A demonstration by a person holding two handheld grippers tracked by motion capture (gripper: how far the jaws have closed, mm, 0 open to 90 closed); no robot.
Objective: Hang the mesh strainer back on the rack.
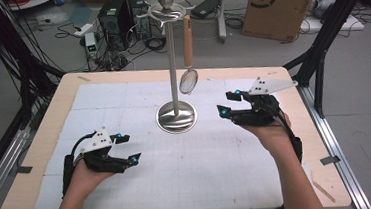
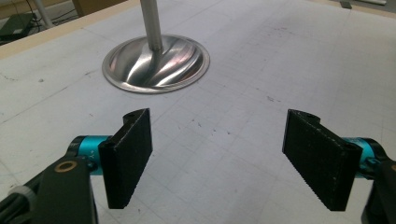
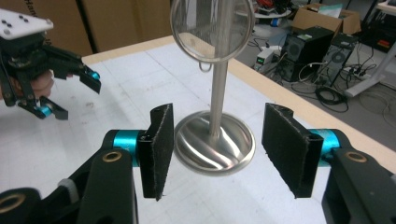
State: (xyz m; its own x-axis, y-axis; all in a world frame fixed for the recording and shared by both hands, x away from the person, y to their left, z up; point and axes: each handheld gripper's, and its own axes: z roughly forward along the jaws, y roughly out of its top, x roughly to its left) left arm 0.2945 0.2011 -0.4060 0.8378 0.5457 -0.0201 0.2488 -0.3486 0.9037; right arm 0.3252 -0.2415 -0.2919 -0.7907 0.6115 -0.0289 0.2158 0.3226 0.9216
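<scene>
a metal stand [image 1: 172, 60] rises from a round base [image 1: 176, 117] near the middle of the white mat [image 1: 203, 163] on the table [image 1: 36, 141]. from a hook at the stand's top hangs a small strainer [image 1: 188, 80] with a wooden handle [image 1: 187, 41], its mesh bowl lowest and clear of the base, just right of the pole. the right gripper [image 1: 231, 102] is held to the right of the base, pointing left toward the stand, jaws apart with nothing between them; in the right gripper view its pads [image 3: 159, 149] frame the base [image 3: 215, 144] and pole, and the strainer [image 3: 212, 28] hangs above and beyond them, untouched. the left gripper [image 1: 128, 148] sits low at the near left of the mat, well apart from the stand, jaws wide apart and empty; in the left gripper view its pads [image 2: 130, 156] stand over bare mat with the base [image 2: 156, 63] farther off. the left gripper [image 3: 60, 93] also shows at the upper left of the right gripper view.
</scene>
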